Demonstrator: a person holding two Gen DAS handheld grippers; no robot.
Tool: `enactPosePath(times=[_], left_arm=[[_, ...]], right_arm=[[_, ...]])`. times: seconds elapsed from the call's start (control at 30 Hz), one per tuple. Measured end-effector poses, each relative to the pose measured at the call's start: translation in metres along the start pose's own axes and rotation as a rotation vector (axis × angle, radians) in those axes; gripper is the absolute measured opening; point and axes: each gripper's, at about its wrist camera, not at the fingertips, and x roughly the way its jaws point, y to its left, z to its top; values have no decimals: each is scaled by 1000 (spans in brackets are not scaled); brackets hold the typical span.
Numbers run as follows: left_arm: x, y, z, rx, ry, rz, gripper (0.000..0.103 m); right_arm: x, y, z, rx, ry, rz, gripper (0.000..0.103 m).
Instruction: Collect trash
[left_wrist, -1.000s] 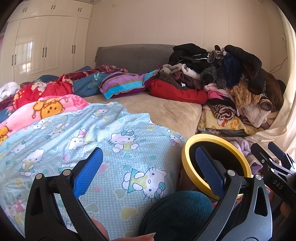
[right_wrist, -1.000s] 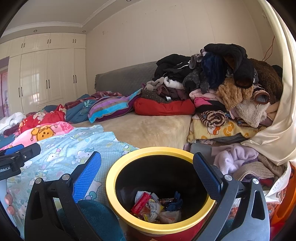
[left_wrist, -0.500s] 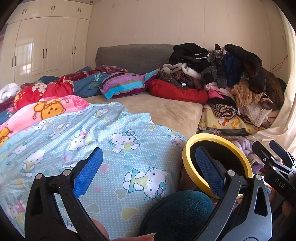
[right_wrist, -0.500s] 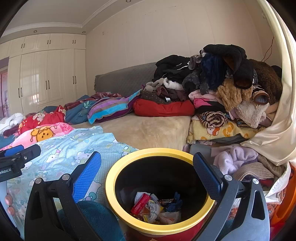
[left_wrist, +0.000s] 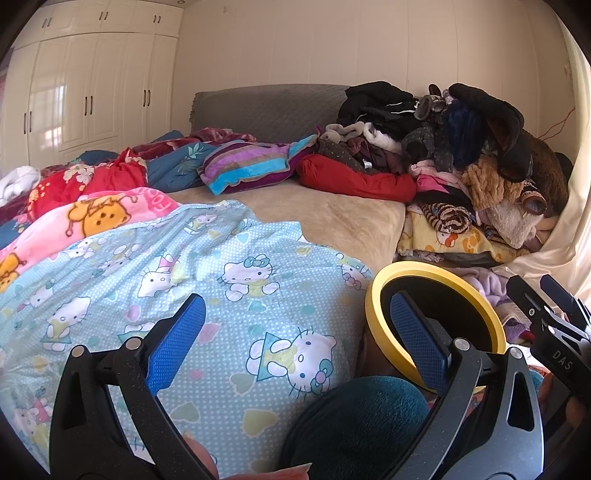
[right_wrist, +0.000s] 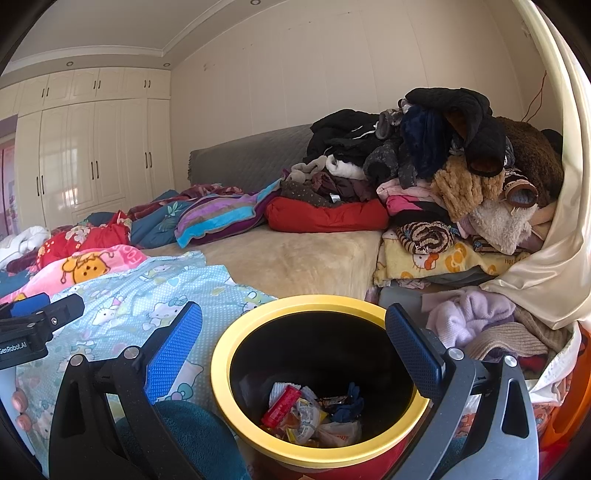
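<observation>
Trash already lay at the bottom of the yellow-rimmed bin, a red wrapper, some crinkled packets and a dark scrap, and that bin was the thing your coming move turned on. You held the right gripper right over its mouth, fingers spread wide with nothing between the blue pads; the rim sat between and just below them, so for that hand the bin lay straight ahead and down. Your left gripper was also spread and empty, but it pointed over the light blue cat-print blanket, and the bin stood off to its right, behind its right pad. So the right hand was clearly the nearer one to the bin, and the left was the nearer one to the bed. No loose rubbish showed on the blanket or on the bare beige mattress beyond it, and the heap of clothes against the wall was well apart from both hands. Judging from this, you either had more to find somewhere out of view, or the collecting was close to done. The bin's opening faced up, round, with no long axis to line up on.
</observation>
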Motion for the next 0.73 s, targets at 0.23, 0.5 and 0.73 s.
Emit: enactPosePath(times=[0.23,0.5,0.73], left_arm=[[0,27,6,-48,25,57,92],[-41,159,21,-222,15,328,92],[-98,346,-59,-461,185,770,92]], right_arm=[[2,11,16,15,-4,38,97],[37,148,47,-108,102,397,97],[91,370,-24,-304,575,738,97]])
